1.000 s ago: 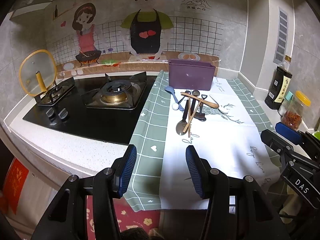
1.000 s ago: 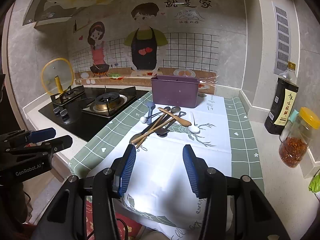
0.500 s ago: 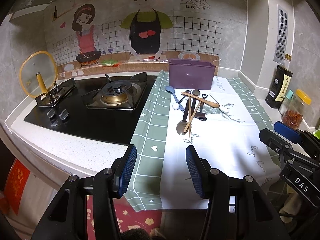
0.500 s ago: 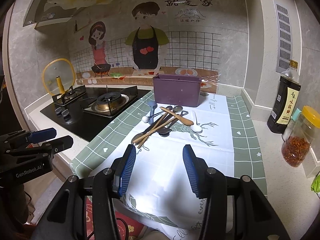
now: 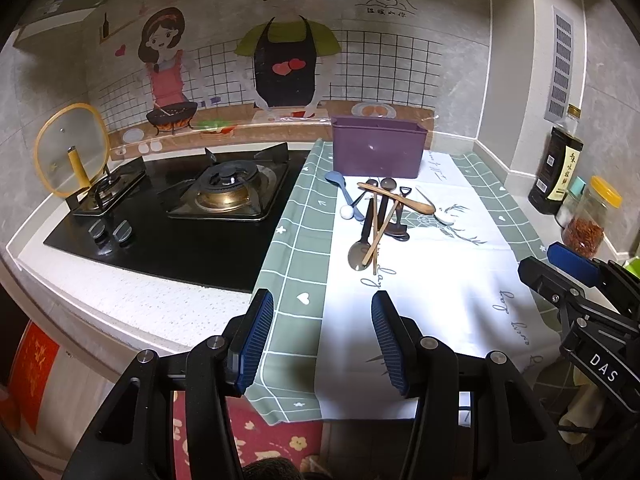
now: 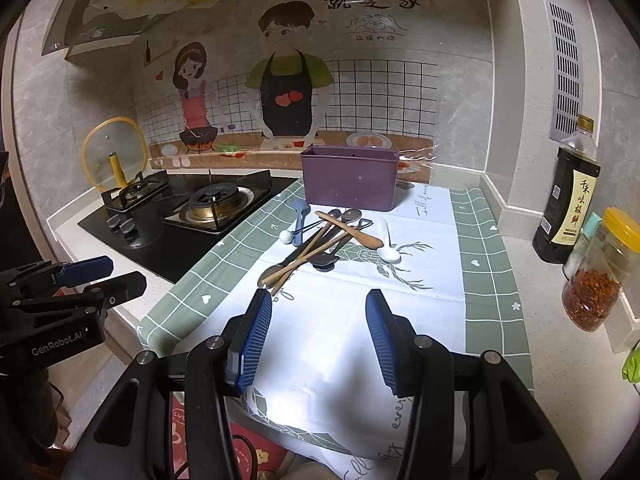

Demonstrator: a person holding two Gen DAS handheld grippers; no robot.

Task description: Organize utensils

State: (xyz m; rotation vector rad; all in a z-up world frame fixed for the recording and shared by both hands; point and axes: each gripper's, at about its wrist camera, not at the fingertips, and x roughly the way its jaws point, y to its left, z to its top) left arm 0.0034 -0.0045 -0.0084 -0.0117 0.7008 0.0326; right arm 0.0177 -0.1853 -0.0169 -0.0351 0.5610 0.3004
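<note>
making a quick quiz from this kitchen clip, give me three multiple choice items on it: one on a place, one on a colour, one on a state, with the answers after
1. Where is the purple bin?
A. on the stove
B. behind the utensil pile, at the far end of the cloth
C. beside the chilli jar

2. What colour is that jar's lid?
A. yellow
B. red
C. white

3. How are the two grippers?
A. both shut on spoons
B. one open, one shut
C. both open and empty

Answers:
1 B, it stands just past the utensil pile.
2 A, it is yellow.
3 C, the left gripper and the right gripper show a wide gap with nothing between the fingers.
</note>
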